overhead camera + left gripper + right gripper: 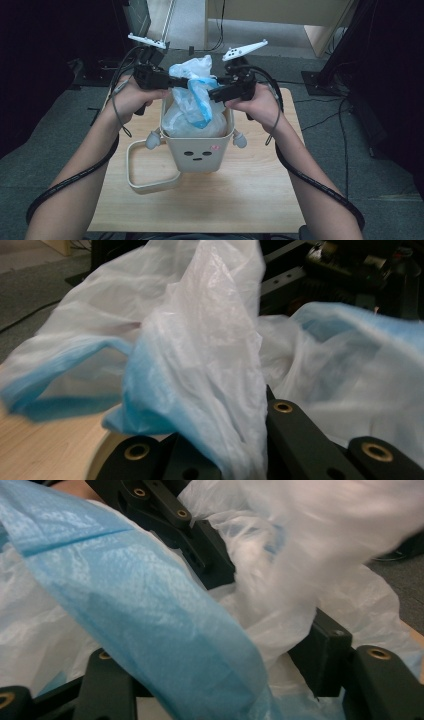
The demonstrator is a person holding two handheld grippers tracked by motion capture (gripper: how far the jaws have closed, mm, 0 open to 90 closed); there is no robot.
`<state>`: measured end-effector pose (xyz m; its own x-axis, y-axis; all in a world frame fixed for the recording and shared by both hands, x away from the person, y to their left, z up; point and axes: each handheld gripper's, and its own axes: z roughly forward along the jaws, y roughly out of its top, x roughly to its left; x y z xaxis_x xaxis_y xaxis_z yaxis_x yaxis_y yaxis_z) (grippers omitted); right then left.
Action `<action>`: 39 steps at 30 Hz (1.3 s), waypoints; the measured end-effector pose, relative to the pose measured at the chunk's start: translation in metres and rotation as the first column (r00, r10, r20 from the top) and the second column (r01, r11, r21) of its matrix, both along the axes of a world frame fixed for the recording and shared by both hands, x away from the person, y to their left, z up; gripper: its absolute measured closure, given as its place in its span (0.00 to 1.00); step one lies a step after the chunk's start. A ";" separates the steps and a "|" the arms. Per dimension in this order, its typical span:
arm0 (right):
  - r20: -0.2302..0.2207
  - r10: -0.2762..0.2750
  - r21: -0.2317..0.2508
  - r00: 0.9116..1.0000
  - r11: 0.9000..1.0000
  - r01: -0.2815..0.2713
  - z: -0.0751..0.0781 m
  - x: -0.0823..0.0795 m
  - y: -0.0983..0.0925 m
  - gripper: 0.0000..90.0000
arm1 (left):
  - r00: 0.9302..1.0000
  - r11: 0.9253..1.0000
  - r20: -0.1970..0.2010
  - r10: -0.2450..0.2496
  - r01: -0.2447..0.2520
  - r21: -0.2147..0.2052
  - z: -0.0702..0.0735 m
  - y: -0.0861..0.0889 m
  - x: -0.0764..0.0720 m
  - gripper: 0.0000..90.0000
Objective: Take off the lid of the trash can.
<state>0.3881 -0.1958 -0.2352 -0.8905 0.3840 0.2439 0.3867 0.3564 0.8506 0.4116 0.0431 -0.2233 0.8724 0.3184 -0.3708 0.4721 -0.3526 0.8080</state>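
A white plastic bag (192,115) with blue handles (202,102) sits in a beige bin (200,152) that has a small face on its front. My left gripper (172,82) reaches in from the left above the bin's rim and is shut on a gathered fold of the bag (200,340), which is pinched between its jaws (240,440). My right gripper (212,94) comes in from the right; its jaws (210,645) stand apart, with a blue handle (150,620) and white film draped loosely between them. In the right gripper view the left gripper (200,545) is just beyond.
The bin stands at the middle of a small wooden table (250,200). A beige ring-shaped frame (145,175) lies flat on the table at the bin's left. Grey carpet and dark stands surround the table.
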 end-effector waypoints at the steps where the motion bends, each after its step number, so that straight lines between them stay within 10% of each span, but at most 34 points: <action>1: 0.007 0.005 -0.017 1.000 1.000 -0.004 -0.001 0.000 0.004 0.43 | 1.000 1.000 0.002 -0.006 0.006 0.000 0.001 -0.002 -0.001 1.00; 5: 0.008 0.011 -0.062 1.000 0.998 -0.010 -0.005 0.002 0.019 0.47 | 0.999 0.999 0.000 -0.046 0.046 -0.003 0.006 -0.012 -0.005 1.00; 9: 0.025 0.007 -0.096 1.000 0.995 -0.004 -0.005 0.000 0.021 0.74 | 0.999 0.999 0.010 -0.034 0.034 -0.007 0.006 -0.012 -0.005 0.98; 13: -0.012 -0.022 -0.093 1.000 0.995 0.020 -0.008 0.005 0.012 0.96 | 0.999 0.999 0.033 -0.019 0.020 -0.035 0.007 -0.005 -0.005 0.76; 16: -0.063 -0.063 -0.071 0.996 0.996 0.059 -0.009 0.009 0.005 0.97 | 0.998 0.999 0.065 0.013 -0.010 -0.038 0.009 0.002 -0.006 0.64; 27: -0.012 -0.133 0.025 0.991 0.991 0.133 0.022 0.006 -0.012 0.98 | 0.995 1.000 0.101 0.015 -0.015 0.004 -0.001 -0.008 -0.009 0.39; 30: -0.004 -0.113 0.018 0.994 0.993 0.113 0.025 0.002 -0.003 0.98 | 0.995 0.999 0.102 -0.010 0.007 0.031 -0.005 -0.018 -0.011 0.47; 36: -0.004 -0.099 0.006 0.995 0.995 0.099 0.021 0.004 0.000 0.96 | 1.000 0.998 0.004 -0.013 0.013 0.054 -0.009 -0.016 -0.005 0.93; 39: 0.004 -0.109 0.013 0.994 0.994 0.109 0.019 0.007 -0.005 0.85 | 1.000 0.998 -0.008 -0.004 0.004 0.056 -0.009 -0.013 -0.003 0.97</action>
